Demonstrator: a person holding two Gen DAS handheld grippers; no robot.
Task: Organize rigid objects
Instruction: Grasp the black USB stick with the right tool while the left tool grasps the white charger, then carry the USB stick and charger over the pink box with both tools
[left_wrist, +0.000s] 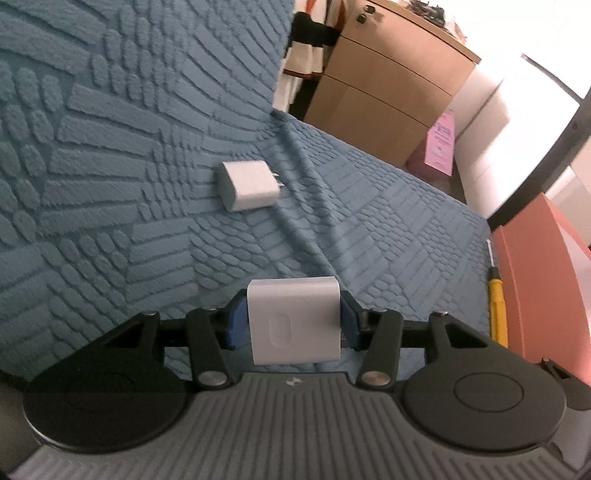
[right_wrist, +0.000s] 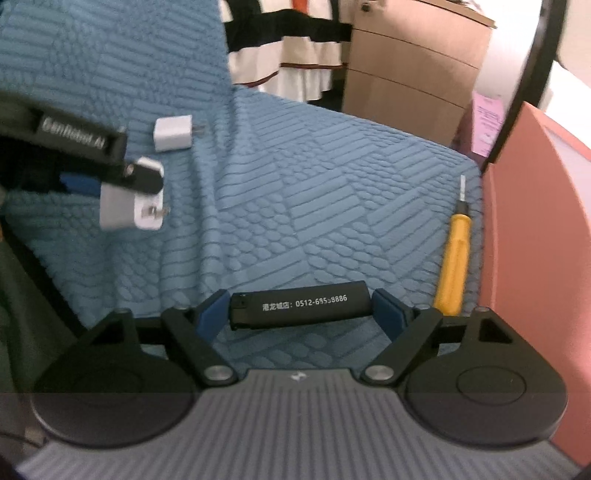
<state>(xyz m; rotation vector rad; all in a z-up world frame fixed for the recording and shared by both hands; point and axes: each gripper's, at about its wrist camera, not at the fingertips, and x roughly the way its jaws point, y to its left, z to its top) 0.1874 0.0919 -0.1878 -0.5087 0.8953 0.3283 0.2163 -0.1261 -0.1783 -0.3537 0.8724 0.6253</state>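
White charger (left_wrist: 294, 320) held aloft; second charger (left_wrist: 248, 186) (prongs out) lies flat.

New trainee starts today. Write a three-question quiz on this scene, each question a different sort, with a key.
1. True or false: the left gripper holds a white charger.
2. What lies between the fingers of the right gripper? A) a yellow screwdriver B) a black lighter C) a second charger
3. Fill in: the yellow screwdriver lies on the blue cover next to the ____ box.

Key: 1 true. 2 B, the black lighter; whether the fingers press on it cannot be told. 3 pink. The other white charger lies loose on the cover.
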